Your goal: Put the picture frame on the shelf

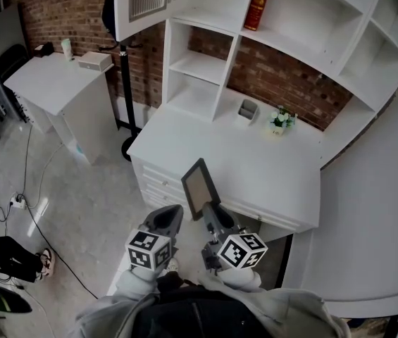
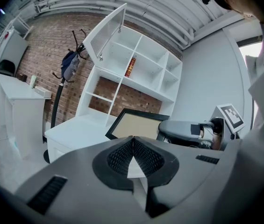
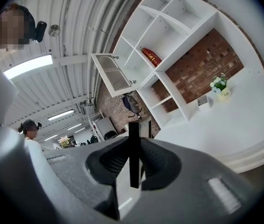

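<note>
Picture frame [image 1: 200, 187] sits edge-on in the right gripper [image 1: 210, 213]. Its jaws pinch the dark border, with the tan panel turned toward the left gripper [image 1: 171, 217]. The left gripper's jaws are pressed together with nothing between them, and it hangs just beside the right one without touching the frame. Both are held in front of the person, with the frame in the air near the front edge of the white table [image 1: 255, 171], resting on nothing.

Beyond the table rises the white shelf unit [image 1: 206, 69], well apart from the frame. The pick-up looks done. What remains, as I judge it, is the carry across the table, choosing a compartment and setting the frame down there.

By count there are one picture frame and two grippers. One red book [image 1: 258, 2] leans in an upper compartment. One small flower pot [image 1: 280, 122] and one small grey holder [image 1: 248, 110] stand at the back of the table. One cabinet door [image 1: 142, 2] hangs open at the unit's upper left. The other compartments in view look bare.
</note>
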A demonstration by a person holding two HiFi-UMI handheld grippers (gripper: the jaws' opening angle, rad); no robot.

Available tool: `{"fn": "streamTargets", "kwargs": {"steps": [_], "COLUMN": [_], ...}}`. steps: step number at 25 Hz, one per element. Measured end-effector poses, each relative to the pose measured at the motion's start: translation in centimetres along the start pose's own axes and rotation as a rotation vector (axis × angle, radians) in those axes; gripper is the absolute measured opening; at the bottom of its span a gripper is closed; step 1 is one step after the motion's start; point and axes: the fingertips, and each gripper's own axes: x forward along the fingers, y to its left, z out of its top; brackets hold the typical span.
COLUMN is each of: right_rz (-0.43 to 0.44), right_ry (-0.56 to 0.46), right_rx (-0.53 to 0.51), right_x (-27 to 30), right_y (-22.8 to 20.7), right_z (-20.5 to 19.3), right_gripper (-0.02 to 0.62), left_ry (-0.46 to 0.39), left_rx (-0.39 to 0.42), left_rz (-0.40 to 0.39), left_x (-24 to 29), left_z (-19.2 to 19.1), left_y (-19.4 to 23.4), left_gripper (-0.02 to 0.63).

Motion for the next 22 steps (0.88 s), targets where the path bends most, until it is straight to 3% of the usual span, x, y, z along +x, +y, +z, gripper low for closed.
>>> {"fn": "streamTargets", "kwargs": {"steps": [13,22], "right_rz": [0.009,-0.002], "right_ry": [-0.019,-0.04], "right_rx": [-0.003,0.022], "right_x": [5.2,6.4], "right_y": [-1.2,-2.1], "right_z": [1.0,1.6], "right_gripper": [0.066,0.066], "left_ry": [0.011,0.032], "left_rx": [0.01,0.025], "left_rz": [-0.01,-0.044], "left_x": [2.7,3.7], "left_z": [1.6,2.0], "left_y": [4.0,4.4], "left_gripper": [0.005,0.005]}}
